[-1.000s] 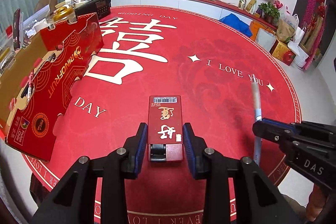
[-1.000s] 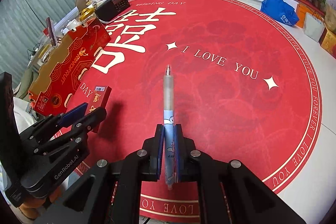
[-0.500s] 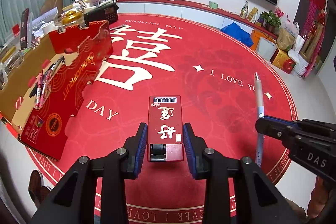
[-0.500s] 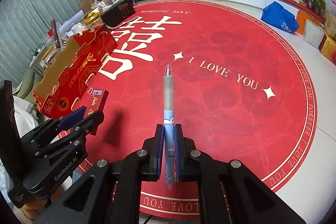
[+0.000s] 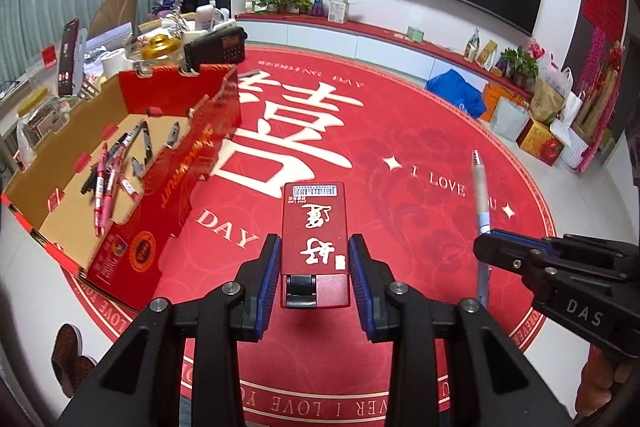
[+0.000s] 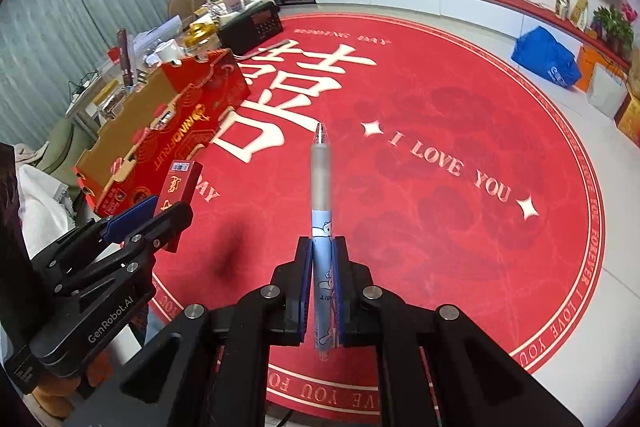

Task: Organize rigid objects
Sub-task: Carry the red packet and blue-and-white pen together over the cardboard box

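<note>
Grippers both carry something, held up in the air over a round red carpet (image 5: 400,131) printed with a large white character and "I LOVE YOU". The left gripper (image 5: 314,269) is clamped on a red lighter (image 5: 314,227) with gold calligraphy and a barcode sticker at its far end; the blue pads (image 5: 271,269) press its two long sides and its black thumb piece sits at the near end. In the right wrist view the same lighter (image 6: 178,193) shows at the left, sticking out beyond the left gripper (image 6: 148,215).

The right gripper (image 6: 322,283) is closed tight around a light-blue pen (image 6: 322,227) with a cartoon print, gripping the lower barrel, so the frosted grip and metal tip point away from the camera. From the left wrist view that pen (image 5: 479,195) stands nearly upright out of the right gripper (image 5: 516,251).

To the left sits an open red cardboard fruit box (image 5: 176,171), brown inside, tilted in this view. Several pens (image 5: 106,171) lie on its floor, along with what may be nail clippers (image 5: 146,143), though they are too blurred to be sure. Behind the box stands a cluttered table (image 6: 120,75) bearing a black radio (image 5: 216,45)
</note>
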